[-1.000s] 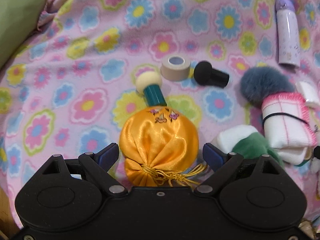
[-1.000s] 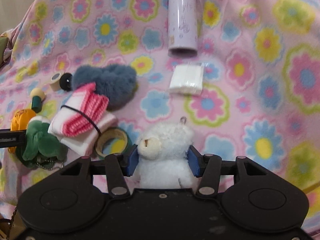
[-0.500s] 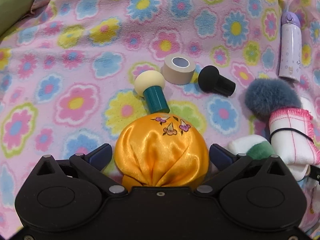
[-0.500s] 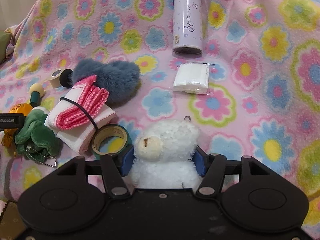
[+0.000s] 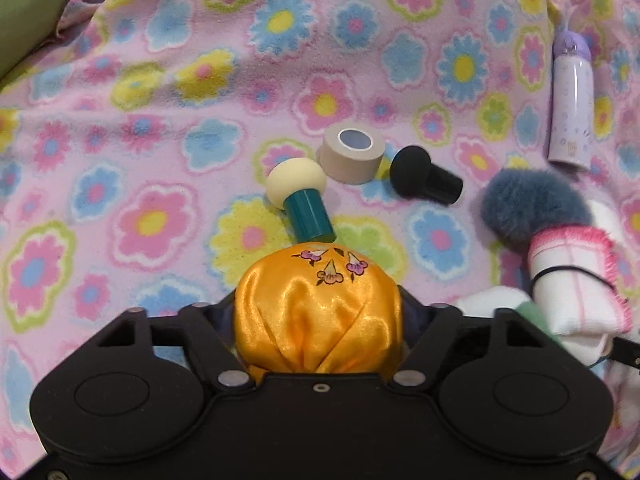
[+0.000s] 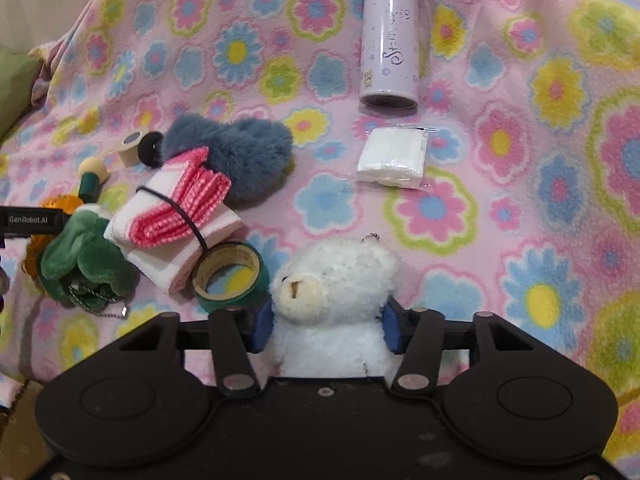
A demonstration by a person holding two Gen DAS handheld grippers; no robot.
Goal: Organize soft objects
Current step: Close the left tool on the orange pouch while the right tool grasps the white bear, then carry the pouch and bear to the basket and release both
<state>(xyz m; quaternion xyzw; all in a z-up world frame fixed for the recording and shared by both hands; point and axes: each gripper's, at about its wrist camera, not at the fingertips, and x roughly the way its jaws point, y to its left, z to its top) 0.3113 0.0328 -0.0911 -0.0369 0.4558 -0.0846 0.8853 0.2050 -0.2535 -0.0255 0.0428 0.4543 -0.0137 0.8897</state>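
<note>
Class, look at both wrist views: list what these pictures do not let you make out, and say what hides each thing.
1. Left wrist view: the lower half of the orange satin pouch, behind the left gripper.
2. Right wrist view: the white teddy bear below its chest, behind the right gripper.
3. Right wrist view: the small label print on the purple bottle, too small.
4. Right wrist view: most of the rolled white towel, under the pink cloth.

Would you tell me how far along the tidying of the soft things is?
Nothing looks sorted yet. In hand: the left claw grips the orange pouch, the right claw the white bear. Left on the blanket: green plush, towel roll, blue pompom.
</note>
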